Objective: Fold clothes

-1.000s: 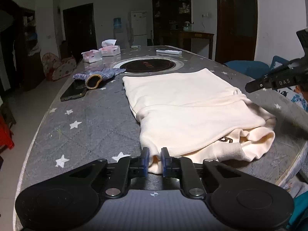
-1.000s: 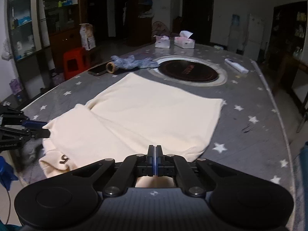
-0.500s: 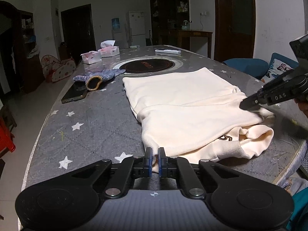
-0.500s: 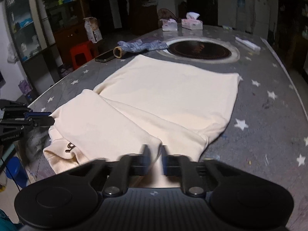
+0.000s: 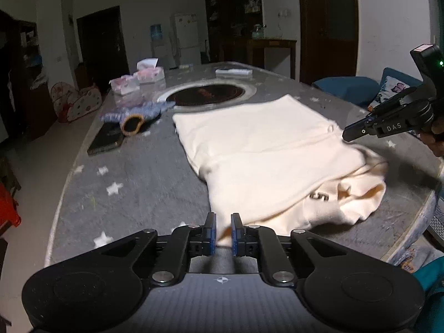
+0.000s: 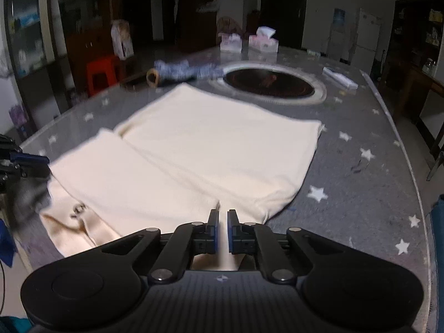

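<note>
A cream garment (image 5: 266, 149) lies partly folded on the grey star-patterned table (image 5: 133, 172), its folded part nearest me. My left gripper (image 5: 223, 233) sits at the garment's near left corner. Its jaws are opening, and the corner lies loose in the gap between the blue pads. My right gripper (image 6: 222, 230) is at the garment's (image 6: 211, 144) near right edge. Those jaws are opening slightly, a fold of cloth still pinched in the narrow gap. The right gripper (image 5: 347, 134) also appears from the left wrist view, its tip against the cloth's right edge. At the left edge of the right wrist view is the left gripper (image 6: 33, 163).
A round dark hotplate (image 5: 208, 94) is set into the table beyond the garment. A blue knitted item (image 5: 138, 113) and a dark phone (image 5: 106, 140) lie to the left. Tissue boxes (image 5: 138, 79) stand at the far end, a white box (image 6: 340, 76) at the far right.
The right gripper dropped onto the garment's near right edge and now has cloth between its pads. The left gripper shut on the near left corner, then its pads parted again.
</note>
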Action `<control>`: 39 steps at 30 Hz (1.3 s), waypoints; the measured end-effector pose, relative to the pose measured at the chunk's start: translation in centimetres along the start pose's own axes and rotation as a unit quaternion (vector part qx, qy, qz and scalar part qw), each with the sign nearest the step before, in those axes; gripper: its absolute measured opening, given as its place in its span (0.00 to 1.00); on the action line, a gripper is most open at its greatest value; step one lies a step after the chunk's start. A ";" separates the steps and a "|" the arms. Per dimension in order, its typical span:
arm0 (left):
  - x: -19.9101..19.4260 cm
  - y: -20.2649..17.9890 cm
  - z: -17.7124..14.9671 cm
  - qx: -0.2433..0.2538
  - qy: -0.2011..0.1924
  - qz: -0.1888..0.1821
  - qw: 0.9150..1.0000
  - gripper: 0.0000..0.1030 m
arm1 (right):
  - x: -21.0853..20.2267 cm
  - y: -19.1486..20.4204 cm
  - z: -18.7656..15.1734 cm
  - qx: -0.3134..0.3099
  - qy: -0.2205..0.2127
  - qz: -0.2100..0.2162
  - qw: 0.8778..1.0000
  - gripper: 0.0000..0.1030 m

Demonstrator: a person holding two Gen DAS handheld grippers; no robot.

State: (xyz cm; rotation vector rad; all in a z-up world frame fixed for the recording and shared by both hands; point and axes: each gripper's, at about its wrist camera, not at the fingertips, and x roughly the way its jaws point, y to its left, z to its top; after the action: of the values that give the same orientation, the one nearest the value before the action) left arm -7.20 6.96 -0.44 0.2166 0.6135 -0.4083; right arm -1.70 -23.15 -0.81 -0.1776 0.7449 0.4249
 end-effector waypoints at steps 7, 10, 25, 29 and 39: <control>1.9 -1.4 2.8 0.024 -0.029 -0.032 0.999 0.13 | 0.5 1.1 0.7 -0.017 -0.008 0.049 0.999 0.07; 4.2 -1.7 3.2 0.023 -0.017 -0.040 0.999 0.13 | 1.4 1.2 0.3 -0.015 0.006 0.063 0.998 0.10; 3.7 -2.8 1.4 0.082 0.010 -0.046 0.995 0.30 | 1.0 1.6 -1.1 -0.055 0.018 0.075 0.996 0.23; 1.5 -3.8 0.3 0.134 0.004 -0.054 0.990 0.38 | 0.3 1.7 -1.0 -0.064 0.023 0.082 0.994 0.24; 1.8 -8.4 -1.3 0.247 -0.025 -0.067 0.966 0.40 | -1.3 3.2 -1.7 -0.136 0.041 0.078 0.987 0.33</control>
State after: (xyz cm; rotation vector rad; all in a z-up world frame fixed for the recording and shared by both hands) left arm -10.18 -0.73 -3.18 0.6413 0.4684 -0.6947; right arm -4.97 -21.22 -1.12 -0.3972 0.7815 0.6724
